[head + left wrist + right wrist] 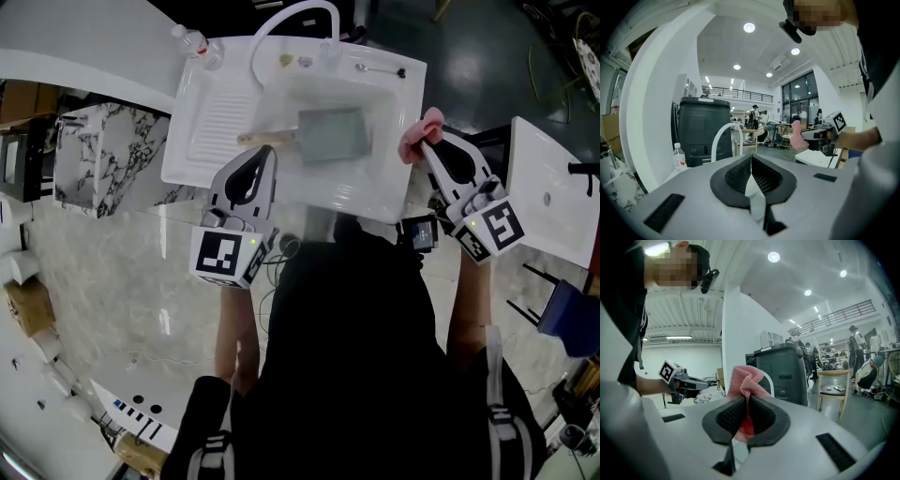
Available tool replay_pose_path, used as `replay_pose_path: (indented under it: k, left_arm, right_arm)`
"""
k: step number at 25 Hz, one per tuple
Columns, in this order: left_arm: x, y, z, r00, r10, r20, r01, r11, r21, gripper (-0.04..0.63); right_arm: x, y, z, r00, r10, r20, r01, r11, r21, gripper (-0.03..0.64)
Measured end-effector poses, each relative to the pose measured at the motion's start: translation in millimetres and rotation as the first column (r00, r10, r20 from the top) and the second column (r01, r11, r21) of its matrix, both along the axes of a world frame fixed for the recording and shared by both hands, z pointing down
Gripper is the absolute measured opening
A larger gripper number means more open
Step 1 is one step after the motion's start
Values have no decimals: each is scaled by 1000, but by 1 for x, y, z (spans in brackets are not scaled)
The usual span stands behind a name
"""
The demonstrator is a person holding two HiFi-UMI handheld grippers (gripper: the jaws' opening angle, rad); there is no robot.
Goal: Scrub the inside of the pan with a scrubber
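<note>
Head view, looking down: a white sink (211, 127) fills the upper middle of the frame. A grey rectangular pan (330, 133) lies in its basin, its pale wooden handle pointing left. A curved white tap (273, 19) stands at the sink's top edge, and a clear plastic bottle (195, 42) lies at its upper left corner. The left hand-held gripper (264, 156) appears at the basin's lower left, its tip just below the pan's handle in the frame. The right hand-held gripper (427, 141) appears at the sink's right edge, with a pink scrubber (412, 142) bunched at its tip, outside the basin. The person's black clothing fills the lower middle.

Left gripper view: the two dark jaws are clenched tight together at centre, with nothing between them. Beyond them, left of centre, stand the tap, the bottle and a tall dark bin (704, 126). At the right, the person's other hand holds the right hand-held gripper, with the pink scrubber at its tip. The pan is not visible here.

Right gripper view: the jaws are clamped on the scrubber, which is pinched between the pads and puffs out above them at centre. The left hand-held gripper shows at the left edge, well apart. The dark bin stands behind the scrubber and a wooden chair (834, 390) at the right.
</note>
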State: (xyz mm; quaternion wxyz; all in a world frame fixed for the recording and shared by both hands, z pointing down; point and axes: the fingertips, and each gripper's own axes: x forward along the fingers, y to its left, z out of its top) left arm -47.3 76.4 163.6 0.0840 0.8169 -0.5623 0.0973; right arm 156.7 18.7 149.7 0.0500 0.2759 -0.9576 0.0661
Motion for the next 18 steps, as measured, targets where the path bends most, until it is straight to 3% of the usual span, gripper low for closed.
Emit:
replay_pose_path:
  k: [18]
  left_arm:
    - [-1,7,3,1000,-28,-6,28,1000,-10,37]
  right_arm:
    - [-14,9,-3,998,-53,-21,53,998,26,35]
